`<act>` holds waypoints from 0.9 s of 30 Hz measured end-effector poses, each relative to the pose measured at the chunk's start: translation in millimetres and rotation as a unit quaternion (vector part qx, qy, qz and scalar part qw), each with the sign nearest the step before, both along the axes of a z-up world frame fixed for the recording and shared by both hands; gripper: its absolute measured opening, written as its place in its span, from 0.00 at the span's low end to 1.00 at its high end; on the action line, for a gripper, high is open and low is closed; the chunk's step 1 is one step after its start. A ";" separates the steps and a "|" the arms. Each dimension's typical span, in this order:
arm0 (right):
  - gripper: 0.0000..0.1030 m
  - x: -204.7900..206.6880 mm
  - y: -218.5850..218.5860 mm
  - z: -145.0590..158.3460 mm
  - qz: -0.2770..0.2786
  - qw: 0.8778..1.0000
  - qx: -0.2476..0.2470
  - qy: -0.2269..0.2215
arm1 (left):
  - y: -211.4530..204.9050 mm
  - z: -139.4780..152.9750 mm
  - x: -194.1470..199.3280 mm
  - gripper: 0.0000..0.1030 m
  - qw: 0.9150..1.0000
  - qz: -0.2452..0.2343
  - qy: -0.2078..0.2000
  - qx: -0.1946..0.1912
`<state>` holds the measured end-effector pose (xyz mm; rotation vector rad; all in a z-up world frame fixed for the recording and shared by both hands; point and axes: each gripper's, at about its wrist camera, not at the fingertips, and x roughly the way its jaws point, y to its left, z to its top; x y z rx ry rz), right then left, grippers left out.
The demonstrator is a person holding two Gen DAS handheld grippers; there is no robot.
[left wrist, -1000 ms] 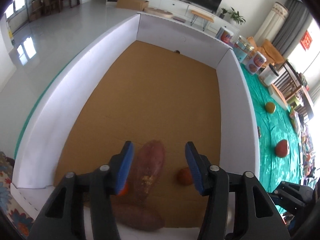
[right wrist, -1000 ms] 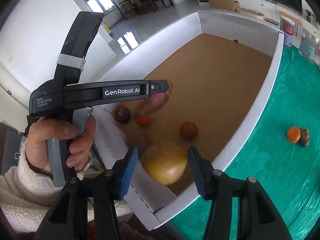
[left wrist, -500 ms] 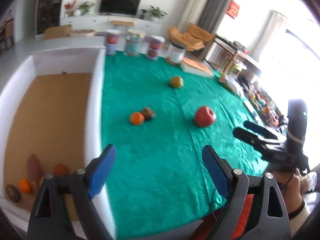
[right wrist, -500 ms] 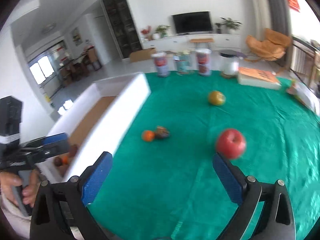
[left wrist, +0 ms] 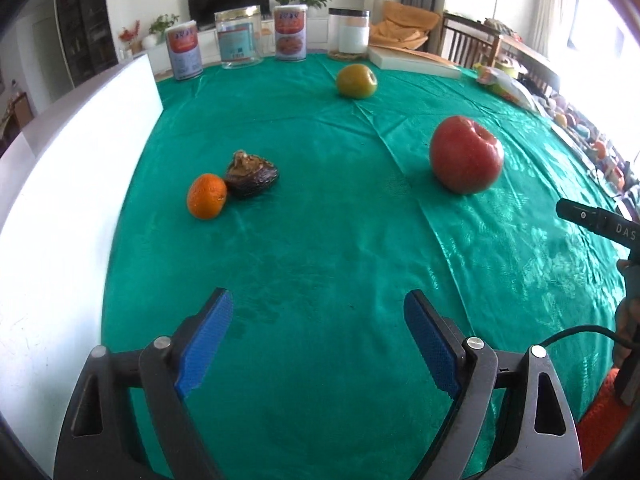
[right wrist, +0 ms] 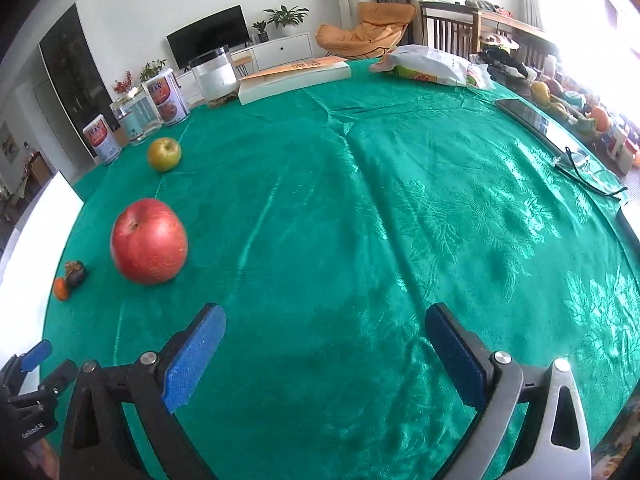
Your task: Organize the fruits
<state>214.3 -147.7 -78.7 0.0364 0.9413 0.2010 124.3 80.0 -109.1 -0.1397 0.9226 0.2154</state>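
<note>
A home living room is shown. A flat television (right wrist: 206, 40) is seen against the far wall above a white media cabinet (right wrist: 280, 54), flanked by potted plants (right wrist: 286, 16). An orange lounge chair (right wrist: 370, 32) is placed near curtained windows, wooden dining chairs (left wrist: 470, 42) stand behind, and the tabletop (right wrist: 360, 200) is covered by a green patterned cloth.

"DAS" on right hand-held gripper (left wrist: 600, 224); "GenRobot.AI" on left hand-held gripper (right wrist: 34, 426).
</note>
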 end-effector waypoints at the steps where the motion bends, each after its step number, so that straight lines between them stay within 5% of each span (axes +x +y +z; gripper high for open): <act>1: 0.97 1.2 1.1 -2.1 0.000 1.000 -0.003 0.000 | 2.7 -3.1 -0.5 0.86 1.000 0.005 0.004 -0.005; 11: 0.98 5.6 14.7 -19.5 -0.004 0.998 -0.066 0.017 | 1.5 -17.8 -4.2 0.91 1.000 0.017 -0.007 0.017; 27: 1.00 5.8 16.1 -21.5 -0.001 0.998 -0.064 0.009 | 0.6 -17.0 -2.5 0.92 1.000 0.016 -0.006 0.018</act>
